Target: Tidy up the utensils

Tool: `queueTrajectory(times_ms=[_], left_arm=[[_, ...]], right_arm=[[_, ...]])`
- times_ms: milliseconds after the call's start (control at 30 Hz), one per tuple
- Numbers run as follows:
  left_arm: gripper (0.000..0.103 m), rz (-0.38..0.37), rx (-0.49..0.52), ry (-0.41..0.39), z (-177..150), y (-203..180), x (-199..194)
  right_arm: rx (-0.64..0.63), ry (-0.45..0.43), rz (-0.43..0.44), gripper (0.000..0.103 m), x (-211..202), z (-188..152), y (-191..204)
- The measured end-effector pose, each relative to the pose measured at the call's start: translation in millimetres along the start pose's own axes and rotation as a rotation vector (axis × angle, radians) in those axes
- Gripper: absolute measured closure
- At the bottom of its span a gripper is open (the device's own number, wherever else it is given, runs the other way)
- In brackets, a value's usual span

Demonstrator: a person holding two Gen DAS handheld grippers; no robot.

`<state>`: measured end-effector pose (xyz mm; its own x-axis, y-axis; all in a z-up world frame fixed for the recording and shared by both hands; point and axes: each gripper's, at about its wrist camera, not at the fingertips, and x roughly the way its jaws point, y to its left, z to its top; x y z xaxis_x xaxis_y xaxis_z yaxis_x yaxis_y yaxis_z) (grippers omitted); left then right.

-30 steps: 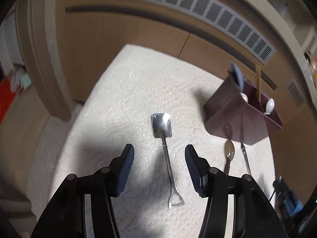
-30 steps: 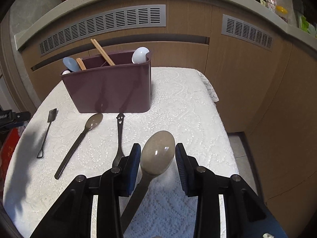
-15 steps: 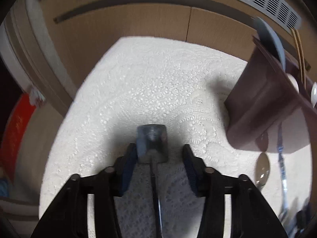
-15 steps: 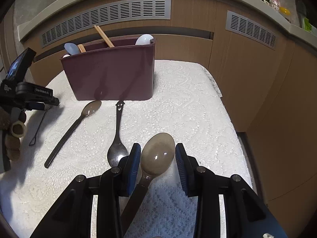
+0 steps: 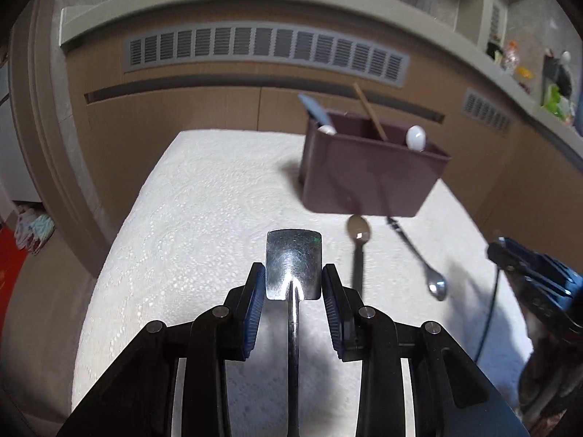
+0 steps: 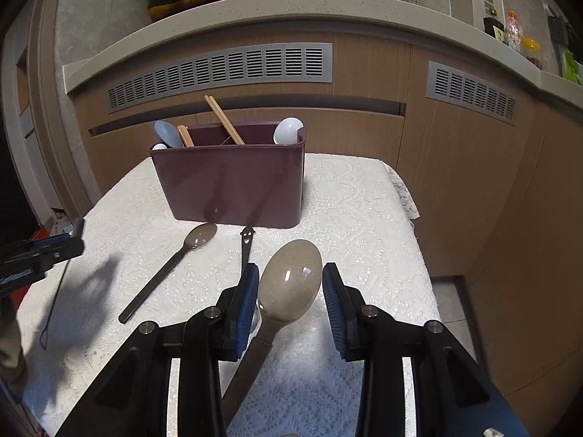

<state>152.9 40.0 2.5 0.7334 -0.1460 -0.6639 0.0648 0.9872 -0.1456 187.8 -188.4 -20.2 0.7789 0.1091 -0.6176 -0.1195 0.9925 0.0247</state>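
Observation:
My left gripper [image 5: 293,284] is shut on a small metal shovel-shaped spoon [image 5: 293,264] and holds it above the white cloth. My right gripper [image 6: 289,287] is shut on a grey-brown spoon [image 6: 291,276], bowl forward, above the cloth. A maroon utensil holder [image 6: 233,182] stands at the table's far side with chopsticks [image 6: 224,120] and pale spoons in it; it also shows in the left wrist view [image 5: 368,178]. A brown spoon [image 6: 171,262] and a dark smiley-handled spoon [image 6: 246,244] lie in front of the holder.
The table has a white lace cloth [image 6: 364,225]. Wooden cabinets with grey vents [image 6: 226,69] stand behind it. The left gripper shows at the left edge of the right wrist view [image 6: 40,255]. The table's right edge drops to the floor.
My left gripper came down over the shovel spoon, shut on it and lifted it off the cloth. My right gripper kept its spoon and moved nearer the holder.

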Motion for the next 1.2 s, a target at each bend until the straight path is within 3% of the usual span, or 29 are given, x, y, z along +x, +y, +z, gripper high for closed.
queueTrajectory(times_ms=[133, 233, 400, 500, 700, 867, 1000, 1200], left_arm=[[0.070, -0.026, -0.002, -0.057, 9.0, -6.6, -19.5], [0.070, -0.082, -0.003, -0.152, 43.3, -12.4, -41.8], [0.070, -0.192, 0.029, -0.398, 128.7, -33.0, -77.6], [0.070, -0.239, 0.021, -0.505, 161.6, -38.0, -78.8], [0.070, -0.301, -0.022, -0.541, 199.3, -40.0, -34.5], [0.070, -0.273, -0.015, -0.543, 213.0, -50.4, 5.8], [0.070, -0.226, -0.026, -0.585, 209.4, -55.9, 34.4], [0.070, -0.182, -0.066, -0.548, 191.9, -50.0, 84.3]], right_arm=[[-0.001, -0.030, -0.001, 0.070, -9.0, 8.5, 2.9], [-0.007, -0.113, 0.011, 0.073, -28.1, 34.2, 3.3], [-0.127, -0.363, -0.044, 0.079, -69.9, 120.6, 13.4], [-0.166, -0.447, -0.042, 0.079, -78.0, 161.8, 19.4], [-0.189, -0.456, -0.011, 0.080, -61.5, 202.3, 20.5], [-0.210, -0.426, -0.040, 0.080, -33.0, 213.3, 17.0], [-0.205, -0.384, -0.027, 0.080, -7.7, 213.1, 13.7], [-0.178, -0.315, 0.008, 0.080, 24.4, 203.5, 7.8]])
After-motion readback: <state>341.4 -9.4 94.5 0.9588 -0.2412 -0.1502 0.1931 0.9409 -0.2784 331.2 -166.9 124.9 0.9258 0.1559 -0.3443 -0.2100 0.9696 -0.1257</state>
